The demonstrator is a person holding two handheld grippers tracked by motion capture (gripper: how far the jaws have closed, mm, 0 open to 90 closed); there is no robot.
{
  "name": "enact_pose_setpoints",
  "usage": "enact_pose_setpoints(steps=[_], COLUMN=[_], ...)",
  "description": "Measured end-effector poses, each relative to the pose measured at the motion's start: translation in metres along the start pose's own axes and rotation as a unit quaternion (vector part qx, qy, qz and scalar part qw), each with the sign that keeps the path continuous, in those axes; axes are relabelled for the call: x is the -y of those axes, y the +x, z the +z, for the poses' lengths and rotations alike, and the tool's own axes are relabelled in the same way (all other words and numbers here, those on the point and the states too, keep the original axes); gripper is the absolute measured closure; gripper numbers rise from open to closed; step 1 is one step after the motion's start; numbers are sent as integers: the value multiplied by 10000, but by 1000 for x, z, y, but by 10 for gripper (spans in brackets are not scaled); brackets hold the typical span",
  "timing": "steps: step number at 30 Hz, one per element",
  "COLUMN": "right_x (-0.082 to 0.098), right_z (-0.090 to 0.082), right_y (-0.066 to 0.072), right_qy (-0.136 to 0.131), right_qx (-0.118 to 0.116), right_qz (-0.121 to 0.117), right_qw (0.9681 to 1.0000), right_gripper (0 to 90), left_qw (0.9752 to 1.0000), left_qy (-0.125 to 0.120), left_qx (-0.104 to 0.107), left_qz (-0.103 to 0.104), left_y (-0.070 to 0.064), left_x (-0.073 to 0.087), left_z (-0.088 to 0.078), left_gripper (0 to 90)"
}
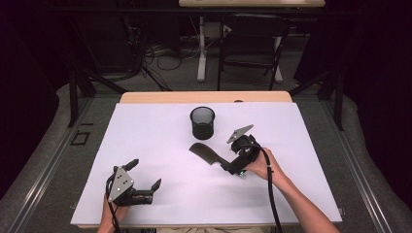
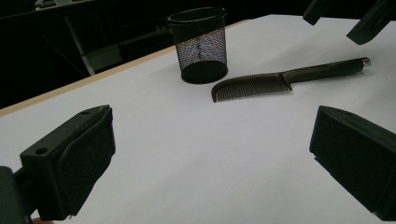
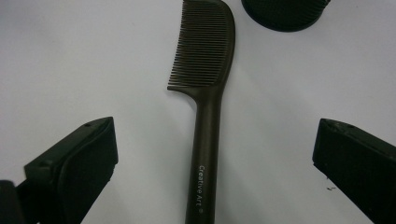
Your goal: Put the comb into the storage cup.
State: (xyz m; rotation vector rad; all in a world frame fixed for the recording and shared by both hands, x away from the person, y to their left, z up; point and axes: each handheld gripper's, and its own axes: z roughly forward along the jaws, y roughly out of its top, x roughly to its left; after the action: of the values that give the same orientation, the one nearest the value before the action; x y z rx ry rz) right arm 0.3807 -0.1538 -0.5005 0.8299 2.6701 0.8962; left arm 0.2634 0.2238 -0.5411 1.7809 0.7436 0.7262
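We see the comb [image 1: 205,153] lying flat on the white bench [image 1: 160,145] top, a bit right of centre, toothed end toward the far edge, handle running toward the near-right corner. Handle carries pale lettering "CreativeArt", legible in right gripper view. Teeth face left in that view.

Right gripper [image 1: 236,165] sits over the handle end of the comb, held in our right hand [image 1: 260,165] near the bench's right half. In right gripper view its jaws are spread wide, one on each side of the handle [image 3: 205,154], w/ clear white bench showing between each jaw and the handle; no contact visible. Can't tell from high view whether the jaw tips touch the bench surface.

Mesh cup [image 1: 202,122]: black, upright, open top, stands toward the far edge at approx. mid-width. Comb's toothed end lies just beside its base, apart from it — a gap shows in left gripper view.

Left gripper [image 1: 144,180] is near the near-left corner, held in our left hand [image 1: 112,211], well apart from comb and cup. Jaws spread wide, nothing between them; both pads show in left gripper view w/ bare bench between. It points across the bench toward comb + cup.

Beyond the far edge: dark floor, cables, chair legs.
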Motion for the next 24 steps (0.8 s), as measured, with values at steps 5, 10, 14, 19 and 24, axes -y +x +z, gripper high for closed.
enact_pose_setpoints(steps=[5, 10, 14, 19, 24], right_x=[-4, -8, -10, -12, -13], right_z=[6, 11, 16, 21, 26], right_y=[4, 6, 9, 12, 14], right_qy=[69, 114, 187, 325, 434], right_qx=[-47, -101, -127, -185, -236], right_qz=[-73, -147, -158, -217, -193], right_qw=[9999, 9998, 9996, 9991, 9986], right_gripper=[0, 0, 0, 0, 0], left_qw=[10000, 10000, 10000, 10000, 10000], left_qy=[-9, -14, -3, -9, -22], left_qx=[8, 3, -3, -2, -10], left_qz=[-12, -5, 3, -6, 3], left_y=[-1, 0, 0, -1, -1], left_x=[0, 0, 0, 0, 0], left_z=[0, 0, 0, 0, 0], left_gripper=[3, 3, 3, 3, 3])
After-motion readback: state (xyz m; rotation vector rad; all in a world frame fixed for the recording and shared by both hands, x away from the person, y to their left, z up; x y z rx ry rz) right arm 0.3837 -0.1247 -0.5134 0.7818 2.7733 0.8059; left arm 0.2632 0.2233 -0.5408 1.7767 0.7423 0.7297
